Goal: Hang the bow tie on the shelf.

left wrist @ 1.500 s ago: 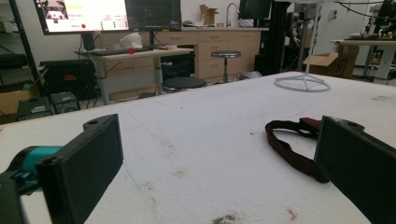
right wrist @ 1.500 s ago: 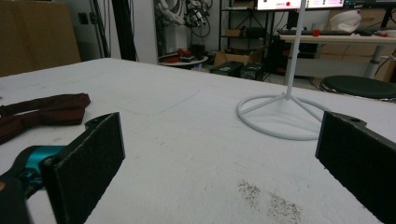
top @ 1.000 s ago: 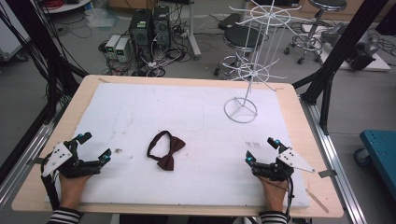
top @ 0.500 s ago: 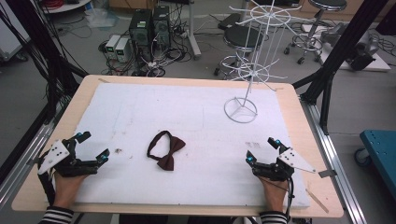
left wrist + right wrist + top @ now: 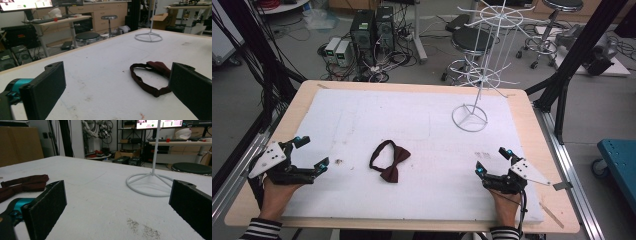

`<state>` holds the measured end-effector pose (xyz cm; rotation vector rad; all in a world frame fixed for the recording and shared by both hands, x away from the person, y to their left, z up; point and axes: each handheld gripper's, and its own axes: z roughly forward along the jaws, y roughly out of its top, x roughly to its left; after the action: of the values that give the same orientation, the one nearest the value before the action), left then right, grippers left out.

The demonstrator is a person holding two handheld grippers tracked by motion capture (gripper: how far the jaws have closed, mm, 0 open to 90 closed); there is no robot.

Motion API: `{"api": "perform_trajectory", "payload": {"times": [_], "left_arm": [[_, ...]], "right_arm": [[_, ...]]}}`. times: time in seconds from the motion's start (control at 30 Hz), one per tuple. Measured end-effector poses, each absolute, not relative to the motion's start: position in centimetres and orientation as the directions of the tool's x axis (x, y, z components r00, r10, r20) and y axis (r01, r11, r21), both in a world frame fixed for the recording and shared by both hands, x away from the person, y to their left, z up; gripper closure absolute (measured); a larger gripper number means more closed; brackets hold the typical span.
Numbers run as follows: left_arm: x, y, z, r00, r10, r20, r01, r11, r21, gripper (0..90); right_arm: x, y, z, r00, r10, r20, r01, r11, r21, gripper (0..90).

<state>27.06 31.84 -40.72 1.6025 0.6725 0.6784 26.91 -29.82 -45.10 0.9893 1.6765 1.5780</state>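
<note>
The bow tie lies flat on the white surface a little left of centre in the high view, its strap looped toward the upper left of the knot, well apart from both grippers. Your left gripper rests at the lower left of the frame with its jaws spread wide and nothing between them; your right gripper rests at the lower right, likewise released and empty. In the left gripper view the bow tie sits ahead and to the right, partly behind the right jaw, so a straight advance is likely to miss it or catch the strap alone. If you close on the thin strap, expect the fabric to slide out or the tie to hang unevenly and swing. If you press the jaws down too steeply, they may drag on the padded surface and push the tie ahead instead of taking it. The wire rack stands at the upper right of the surface on a light ring base; its thin arms are hard to judge for depth, and a bump from either gripper could tip or shift it. Keep the trailing cable at your right hand clear of the surface edge.
</note>
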Motion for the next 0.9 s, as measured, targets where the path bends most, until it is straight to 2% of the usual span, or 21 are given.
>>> {"api": "perform_trajectory", "payload": {"times": [0.27,0.9], "left_arm": [[27.9,29.0,-39.3,0.729,0.680,0.080,0.071,-0.191,0.979,1.7],[29.5,24.9,-37.7,0.814,0.575,0.086,0.126,-0.318,0.940,1.7]], "right_arm": [[26.9,-29.8,-45.1,-0.523,0.851,0.051,0.102,0.003,0.995,0.6],[26.9,-29.9,-45.1,-0.525,0.850,0.051,0.092,-0.003,0.996,0.6]]}}
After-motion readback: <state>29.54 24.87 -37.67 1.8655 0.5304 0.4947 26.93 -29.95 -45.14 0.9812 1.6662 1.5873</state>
